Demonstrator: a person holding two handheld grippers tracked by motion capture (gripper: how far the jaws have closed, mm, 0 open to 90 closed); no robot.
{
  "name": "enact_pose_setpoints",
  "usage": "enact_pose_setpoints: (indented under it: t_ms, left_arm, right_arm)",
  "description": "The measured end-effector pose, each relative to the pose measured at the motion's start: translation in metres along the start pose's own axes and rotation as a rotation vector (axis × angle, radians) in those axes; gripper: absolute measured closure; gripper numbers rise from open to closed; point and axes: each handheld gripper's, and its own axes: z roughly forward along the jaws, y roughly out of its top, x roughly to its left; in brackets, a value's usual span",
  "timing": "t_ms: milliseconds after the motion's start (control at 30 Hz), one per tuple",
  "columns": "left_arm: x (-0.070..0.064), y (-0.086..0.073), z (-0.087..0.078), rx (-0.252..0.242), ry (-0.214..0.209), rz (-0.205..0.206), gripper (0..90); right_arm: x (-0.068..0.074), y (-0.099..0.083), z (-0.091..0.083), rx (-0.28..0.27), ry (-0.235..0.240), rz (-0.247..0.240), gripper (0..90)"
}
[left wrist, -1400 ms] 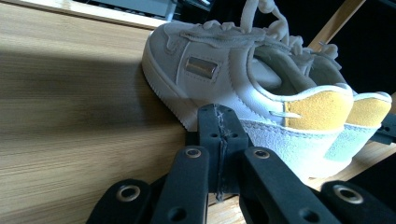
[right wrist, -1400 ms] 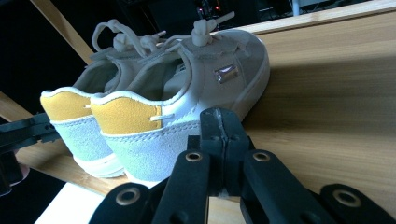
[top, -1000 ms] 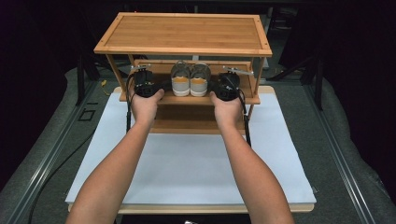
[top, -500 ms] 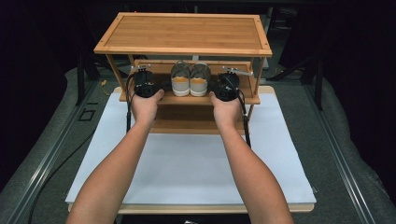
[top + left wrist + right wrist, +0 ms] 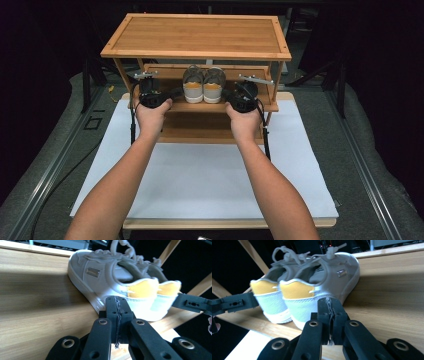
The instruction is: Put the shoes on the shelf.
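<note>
A pair of pale grey sneakers with yellow heel tabs stands on the middle shelf of a bamboo shoe rack, heels toward me. My left gripper is just left of the pair and my right gripper just right, both pointing inward. In the left gripper view the jaws are pressed together, empty, against the near sneaker's heel side. The right gripper view shows my right gripper shut and empty at the other sneaker's heel.
The rack stands at the far end of a white table mat and has a bare top shelf and a lower shelf. Dark floor and metal rails flank the table. In each gripper view the other gripper's jaw reaches in beyond the sneakers.
</note>
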Motion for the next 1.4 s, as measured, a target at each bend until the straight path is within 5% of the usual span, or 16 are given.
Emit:
enact_pose_setpoints:
  t_ms: [767,1400]
  left_arm:
    - [-0.029,-0.007,-0.052,-0.012,-0.086,0.072,86.9]
    - [-0.017,-0.054,-0.091,0.006,-0.121,0.090,87.0]
  right_arm:
    - [0.016,-0.006,-0.055,-0.003,0.039,-0.104,85.8]
    - [0.006,-0.036,-0.093,0.003,0.092,-0.091,84.7]
